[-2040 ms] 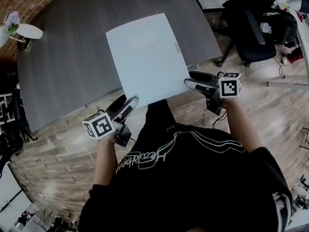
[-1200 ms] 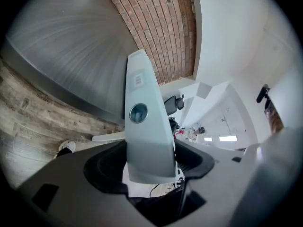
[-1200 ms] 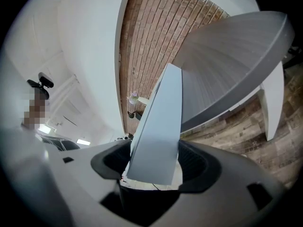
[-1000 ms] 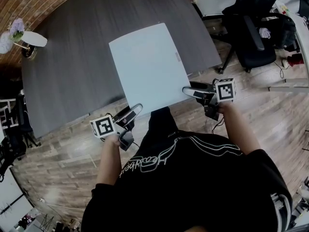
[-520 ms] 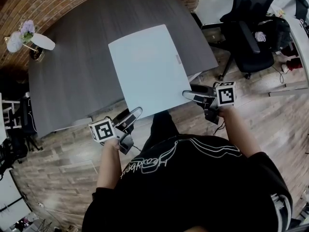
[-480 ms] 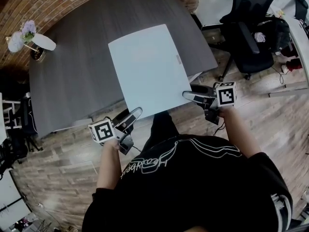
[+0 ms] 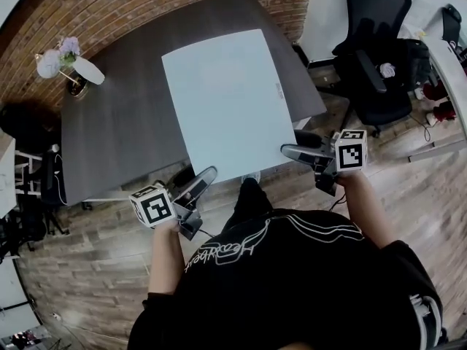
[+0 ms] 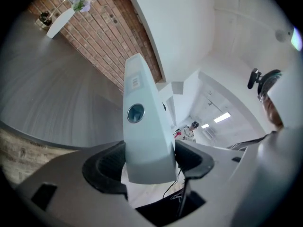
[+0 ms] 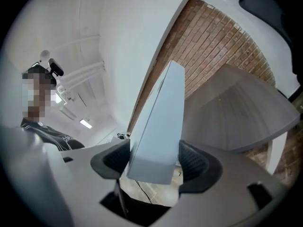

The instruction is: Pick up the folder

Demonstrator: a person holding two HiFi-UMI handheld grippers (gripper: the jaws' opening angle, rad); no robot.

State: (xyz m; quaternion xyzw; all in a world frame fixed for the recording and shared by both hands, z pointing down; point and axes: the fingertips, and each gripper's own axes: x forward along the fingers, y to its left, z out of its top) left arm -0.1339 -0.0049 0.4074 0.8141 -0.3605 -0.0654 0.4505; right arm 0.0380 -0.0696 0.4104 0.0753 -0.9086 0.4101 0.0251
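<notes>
Folder [image 7: 228, 100], pale blue, is held by both tongs at its near corners. It is up off the dark counter [image 7: 117, 130] and tilted, far edge higher.

L tongs [image 7: 206, 175] are at the folder's 7 o'clock corner. In the left gripper view both pads are clenched on the spine end, w/ the round finger hole [image 8: 136, 112] and a small label [image 8: 135, 82] just beyond the pads.

R tongs [image 7: 292, 146] are at the 5 o'clock corner. In the right gripper view the pads are clenched on the folder's edge, one per face.

Seen from the head, the folder's near edge overhangs the counter edge, toward the person's black shirt [image 7: 292, 268].

Flowers [image 7: 60, 55] sit at the counter's 10 o'clock corner, well apart from the folder. Brick wall [image 7: 160, 2] runs behind at 12. Black chair [image 7: 376, 42] stands at 2 o'clock on the wood floor [image 7: 80, 268].
</notes>
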